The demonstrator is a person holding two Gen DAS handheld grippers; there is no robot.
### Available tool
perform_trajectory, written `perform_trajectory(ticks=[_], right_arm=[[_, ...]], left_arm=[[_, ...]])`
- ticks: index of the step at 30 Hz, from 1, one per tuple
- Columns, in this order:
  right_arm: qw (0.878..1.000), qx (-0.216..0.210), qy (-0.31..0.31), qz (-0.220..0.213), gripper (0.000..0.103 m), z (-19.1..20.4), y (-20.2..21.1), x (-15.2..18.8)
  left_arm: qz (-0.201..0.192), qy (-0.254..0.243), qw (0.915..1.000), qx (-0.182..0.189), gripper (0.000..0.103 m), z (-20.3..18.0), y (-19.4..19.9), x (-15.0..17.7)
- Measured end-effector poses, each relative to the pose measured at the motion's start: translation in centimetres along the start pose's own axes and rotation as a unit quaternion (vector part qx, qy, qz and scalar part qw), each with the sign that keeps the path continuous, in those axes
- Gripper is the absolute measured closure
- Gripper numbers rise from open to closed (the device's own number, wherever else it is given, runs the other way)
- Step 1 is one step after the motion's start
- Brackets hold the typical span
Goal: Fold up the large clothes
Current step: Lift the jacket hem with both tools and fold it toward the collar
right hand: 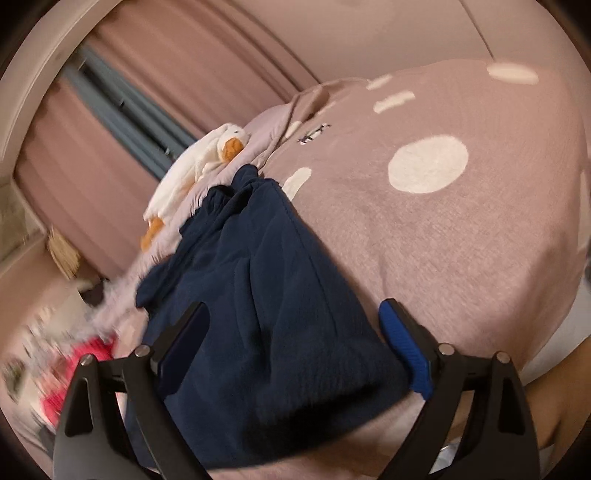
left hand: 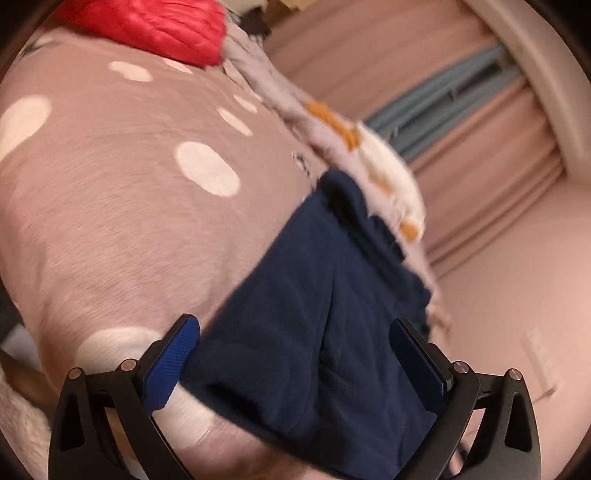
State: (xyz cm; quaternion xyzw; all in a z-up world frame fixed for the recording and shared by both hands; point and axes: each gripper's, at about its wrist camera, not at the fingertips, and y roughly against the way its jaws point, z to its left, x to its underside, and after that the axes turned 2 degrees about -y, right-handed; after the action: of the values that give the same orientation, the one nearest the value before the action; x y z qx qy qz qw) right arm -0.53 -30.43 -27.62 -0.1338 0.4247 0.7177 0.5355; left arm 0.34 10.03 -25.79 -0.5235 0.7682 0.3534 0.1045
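Fabric of a navy garment (left hand: 306,314) lay directly between the spread fingers of the left gripper (left hand: 295,354), whose blue pads (left hand: 170,365) stood wide apart and pressed on nothing. The right gripper (right hand: 295,350) was likewise wide, its jaws straddling the same navy garment (right hand: 266,295) without clamping it. The garment lay on a mauve blanket with pale dots (left hand: 122,206), running away from both grippers toward its gathered waistband (right hand: 221,195) at the far end. Beyond that end, a white plush duck with orange feet (right hand: 195,166) rested at the blanket's edge, to the left of the right gripper's line and to the right of the left gripper's. Far ahead and left of the left gripper lay a red quilted item (left hand: 147,26). Pink curtains (left hand: 461,122) hung furthest off; both views were blurred.
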Motion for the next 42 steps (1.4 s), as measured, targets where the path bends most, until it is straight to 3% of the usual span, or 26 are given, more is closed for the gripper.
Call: perform_trajectory(ticks=[4, 9, 11, 14, 17, 22, 26, 30, 33, 34, 39, 42], right_arm=[[0.997, 0.062, 0.041, -0.009, 0.010, 0.4, 0.4, 0.1], [0.998, 0.061, 0.026, -0.003, 0.004, 0.3, 0.2, 0.5], [0.998, 0.051, 0.022, 0.009, 0.001, 0.7, 0.1, 0.7], [0.999, 0.020, -0.007, 0.028, 0.000, 1.0, 0.4, 1.4], [0.998, -0.020, -0.031, 0.053, 0.000, 1.1, 0.4, 1.9], [0.997, -0.029, -0.039, 0.053, 0.000, 1.0, 0.5, 2.1], [0.997, -0.037, -0.046, 0.057, 0.000, 1.4, 0.5, 2.3], [0.991, -0.080, -0.068, 0.083, 0.000, 1.7, 0.2, 2.6], [0.982, -0.122, -0.084, 0.115, 0.000, 2.6, -0.5, 3.0], [0.980, -0.133, -0.084, 0.124, 0.000, 3.0, -0.8, 3.1], [0.977, -0.142, -0.088, 0.131, 0.000, 3.6, -1.5, 2.8], [0.976, -0.148, -0.089, 0.135, 0.002, 3.5, -2.1, 2.0]], left_arm=[[0.004, 0.004, 0.9999, -0.009, 0.000, -0.1, -0.1, -0.1], [0.046, -0.056, 0.9961, -0.050, 0.000, -2.2, -1.4, 0.2], [0.051, -0.057, 0.9957, -0.052, 0.000, -2.1, -1.3, 0.5], [0.045, -0.009, 0.9986, -0.027, 0.000, -1.1, -0.5, 0.4], [0.034, 0.041, 0.9983, 0.024, 0.000, 0.7, 0.5, 0.1], [0.084, -0.004, 0.9960, 0.031, 0.000, -0.9, -0.6, 0.4], [0.143, 0.019, 0.9835, 0.109, 0.000, -1.9, -2.4, 1.5], [0.152, 0.029, 0.9801, 0.124, 0.000, -2.4, -3.2, 1.5], [0.199, 0.066, 0.9615, 0.178, 0.000, -2.8, -4.3, 1.4], [0.202, 0.062, 0.9609, 0.179, 0.000, -3.2, -4.5, 1.5], [0.201, -0.022, 0.9673, 0.153, 0.000, -6.1, -5.1, 2.4], [0.170, -0.021, 0.9766, 0.130, 0.000, -6.4, -6.0, 2.1]])
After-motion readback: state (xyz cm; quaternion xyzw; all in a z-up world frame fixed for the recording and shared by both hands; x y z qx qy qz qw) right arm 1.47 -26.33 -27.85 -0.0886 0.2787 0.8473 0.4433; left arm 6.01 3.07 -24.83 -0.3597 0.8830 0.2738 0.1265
